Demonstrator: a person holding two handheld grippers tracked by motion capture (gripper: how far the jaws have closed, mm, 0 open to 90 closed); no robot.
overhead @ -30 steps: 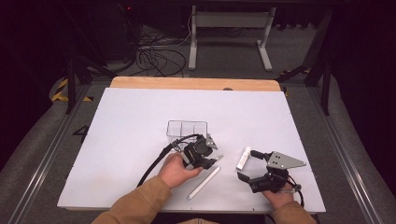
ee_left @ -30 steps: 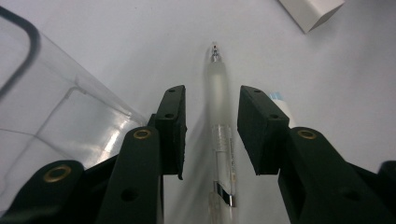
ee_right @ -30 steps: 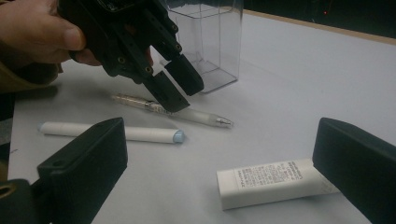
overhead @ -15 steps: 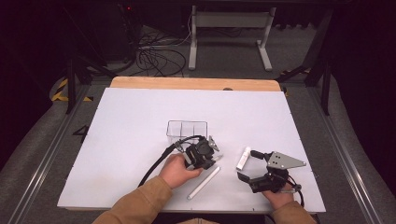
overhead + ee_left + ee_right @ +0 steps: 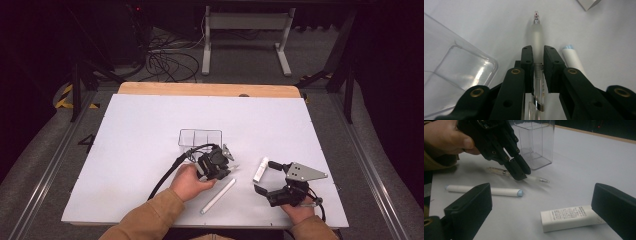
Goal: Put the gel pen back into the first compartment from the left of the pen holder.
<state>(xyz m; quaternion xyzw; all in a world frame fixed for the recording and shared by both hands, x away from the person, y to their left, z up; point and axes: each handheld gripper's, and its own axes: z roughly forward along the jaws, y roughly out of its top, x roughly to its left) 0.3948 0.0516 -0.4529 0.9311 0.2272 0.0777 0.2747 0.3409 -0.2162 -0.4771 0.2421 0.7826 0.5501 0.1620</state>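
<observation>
A clear pen (image 5: 537,35) with a frosted grip lies flat on the white table (image 5: 150,125). My left gripper (image 5: 538,48) is shut on its barrel, one jaw on each side; in the right gripper view the left gripper (image 5: 518,173) comes down on the pen (image 5: 536,178) from the upper left. A white capped stick (image 5: 486,190) lies just in front of the pen. My right gripper (image 5: 544,200) stands open and holds nothing, with a white labelled eraser block (image 5: 571,217) on the table between its jaws. From above, the left gripper (image 5: 225,167) and right gripper (image 5: 266,176) sit near the front edge.
A clear plastic box (image 5: 200,139) stands empty just behind the left gripper, close to its jaws (image 5: 454,72). A wooden strip (image 5: 210,90) edges the table's far side. Cables and a metal stand lie on the floor beyond.
</observation>
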